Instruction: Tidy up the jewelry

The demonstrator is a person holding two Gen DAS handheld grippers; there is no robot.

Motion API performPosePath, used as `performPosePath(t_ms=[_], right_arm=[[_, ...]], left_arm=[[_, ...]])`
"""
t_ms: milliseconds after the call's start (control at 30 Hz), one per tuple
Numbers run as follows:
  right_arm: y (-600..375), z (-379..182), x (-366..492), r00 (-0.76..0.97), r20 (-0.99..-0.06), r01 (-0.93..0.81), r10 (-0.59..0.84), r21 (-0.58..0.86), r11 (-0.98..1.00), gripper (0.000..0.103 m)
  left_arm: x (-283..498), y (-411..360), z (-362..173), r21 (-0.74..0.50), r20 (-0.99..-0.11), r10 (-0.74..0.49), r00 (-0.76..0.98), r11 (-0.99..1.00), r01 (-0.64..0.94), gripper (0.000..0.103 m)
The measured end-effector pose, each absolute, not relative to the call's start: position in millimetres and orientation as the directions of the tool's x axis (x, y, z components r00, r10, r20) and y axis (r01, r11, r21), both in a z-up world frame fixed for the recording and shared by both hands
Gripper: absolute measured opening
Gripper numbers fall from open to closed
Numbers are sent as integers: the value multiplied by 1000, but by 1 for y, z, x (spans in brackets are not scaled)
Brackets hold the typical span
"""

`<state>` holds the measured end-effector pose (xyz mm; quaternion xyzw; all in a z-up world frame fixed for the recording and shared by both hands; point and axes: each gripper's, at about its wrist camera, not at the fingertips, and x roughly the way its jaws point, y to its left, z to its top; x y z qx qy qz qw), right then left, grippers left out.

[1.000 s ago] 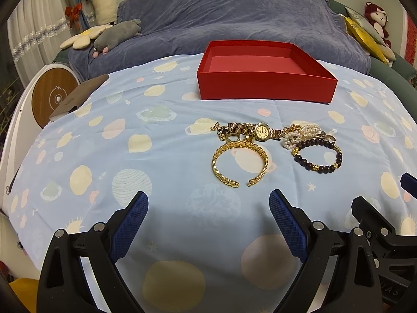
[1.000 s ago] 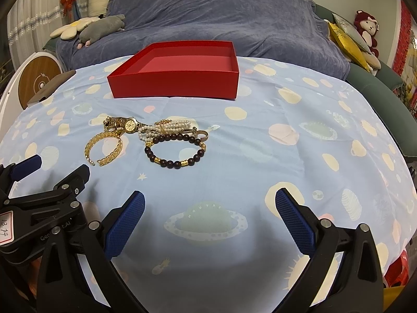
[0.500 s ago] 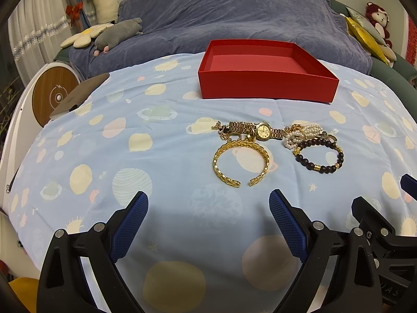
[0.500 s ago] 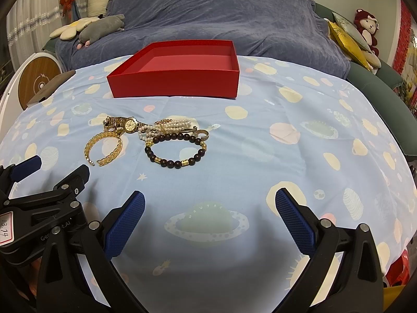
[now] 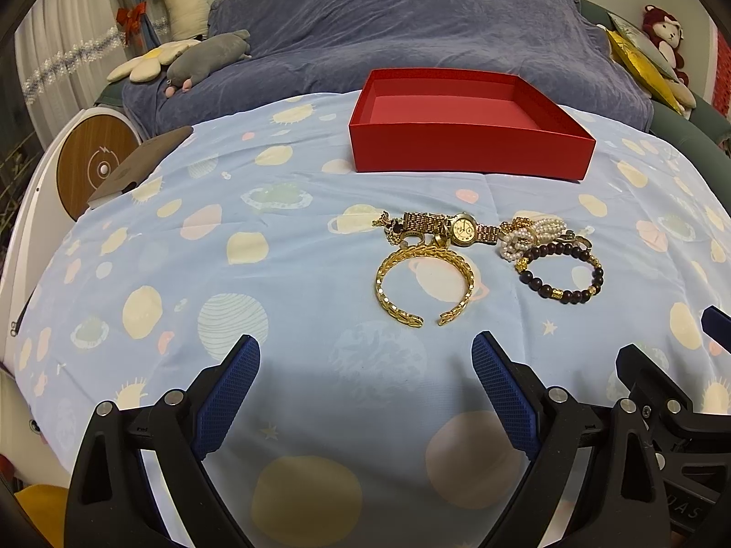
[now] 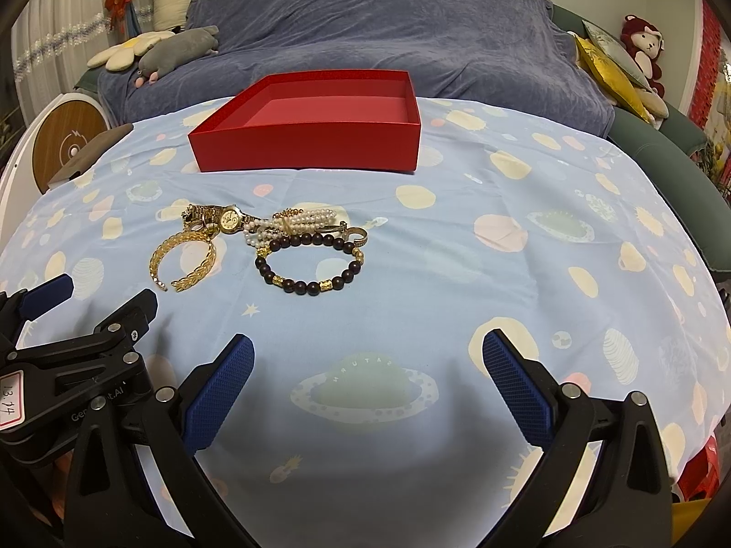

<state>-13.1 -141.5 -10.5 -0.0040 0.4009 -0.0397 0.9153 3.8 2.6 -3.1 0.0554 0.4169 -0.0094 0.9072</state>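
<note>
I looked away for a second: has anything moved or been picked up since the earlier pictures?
Nothing visibly changed. The left claw and right claw stay open and empty; the gold cuff, bead bracelet and red box lie as before.

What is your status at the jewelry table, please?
Left gripper and right gripper open, empty. Bracelets and watch on cloth; red box empty. Path clear.
</note>
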Motion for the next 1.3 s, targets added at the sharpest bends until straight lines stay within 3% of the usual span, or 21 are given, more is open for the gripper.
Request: performPosePath(t_ms=[1300], right_arm=[[-142,-10,-13,676,-734,70,-74,-37,997,98]], left_arm=[[4,5,-2,96,-753,35,657,994,57,91]])
